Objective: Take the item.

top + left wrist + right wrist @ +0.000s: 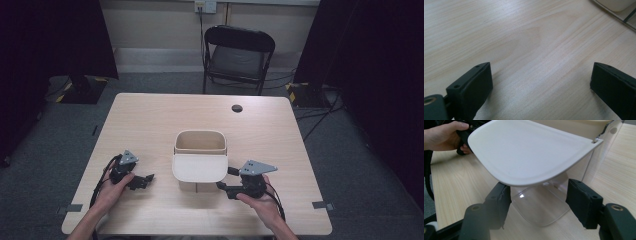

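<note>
Straddling a clear plastic flap (pixel 541 207) under the flat cream plastic lid (pixel 529 152), with the right gripper (pixel 539 202) half-closed: one black pad just beside each edge of the flap, contact not certain from the right gripper view, so best read as not yet clamped. Reaching in from the lid's right side in the high view, right gripper (pixel 227 178) low on the pale wooden table (pixel 150 125), the person's hand (pixel 260 202) behind it. Sitting near the table's middle, cream plastic bin (pixel 200 145) with its lid (pixel 200 167) swung toward the person and jutting level over the table.

Left of the lid, left gripper (pixel 145 179) resting on the table, well apart from the bin, jaws wide with bare wood between them in the left gripper view (pixel 541 82).

Judged step: taking hold of the bin's front flap or lid. Next move: finishing the squeeze squarely on the thin clear edge without slipping off, then moving it gently about its hinge, left gripper perhaps steadying the bin.
</note>
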Motion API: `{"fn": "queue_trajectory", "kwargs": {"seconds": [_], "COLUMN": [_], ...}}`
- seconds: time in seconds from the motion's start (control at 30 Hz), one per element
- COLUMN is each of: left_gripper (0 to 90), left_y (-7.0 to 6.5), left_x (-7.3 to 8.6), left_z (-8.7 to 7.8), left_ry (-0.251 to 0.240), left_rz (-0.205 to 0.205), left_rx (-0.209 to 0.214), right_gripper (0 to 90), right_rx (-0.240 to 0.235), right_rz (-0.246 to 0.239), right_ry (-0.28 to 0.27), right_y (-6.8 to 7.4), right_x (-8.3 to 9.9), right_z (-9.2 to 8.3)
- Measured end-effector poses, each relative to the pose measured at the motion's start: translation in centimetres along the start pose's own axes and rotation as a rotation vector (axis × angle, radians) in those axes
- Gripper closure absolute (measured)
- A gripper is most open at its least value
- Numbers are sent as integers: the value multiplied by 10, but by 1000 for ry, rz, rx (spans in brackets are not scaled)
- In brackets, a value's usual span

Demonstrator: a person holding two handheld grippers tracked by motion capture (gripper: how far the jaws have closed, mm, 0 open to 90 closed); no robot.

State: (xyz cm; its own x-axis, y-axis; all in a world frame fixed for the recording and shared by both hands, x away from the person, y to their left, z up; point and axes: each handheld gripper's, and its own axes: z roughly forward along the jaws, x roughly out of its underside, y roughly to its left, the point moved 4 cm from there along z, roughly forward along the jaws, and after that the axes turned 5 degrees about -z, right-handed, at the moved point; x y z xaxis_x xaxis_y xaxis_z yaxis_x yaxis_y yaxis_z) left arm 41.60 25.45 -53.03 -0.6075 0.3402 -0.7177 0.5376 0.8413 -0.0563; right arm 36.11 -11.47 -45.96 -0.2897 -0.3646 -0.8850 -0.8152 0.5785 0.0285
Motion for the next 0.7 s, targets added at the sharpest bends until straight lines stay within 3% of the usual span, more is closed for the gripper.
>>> {"fn": "queue_trajectory", "kwargs": {"seconds": [0.7], "left_gripper": [37], "left_y": [0], "left_x": [0], "left_z": [0], "left_ry": [1], "left_rz": [1], "left_rx": [-1], "right_gripper": [306], "right_rx": [-5], "right_rz": [2], "right_ry": [-31], "right_y": [1], "right_x": [-6], "right_z": [-3]}}
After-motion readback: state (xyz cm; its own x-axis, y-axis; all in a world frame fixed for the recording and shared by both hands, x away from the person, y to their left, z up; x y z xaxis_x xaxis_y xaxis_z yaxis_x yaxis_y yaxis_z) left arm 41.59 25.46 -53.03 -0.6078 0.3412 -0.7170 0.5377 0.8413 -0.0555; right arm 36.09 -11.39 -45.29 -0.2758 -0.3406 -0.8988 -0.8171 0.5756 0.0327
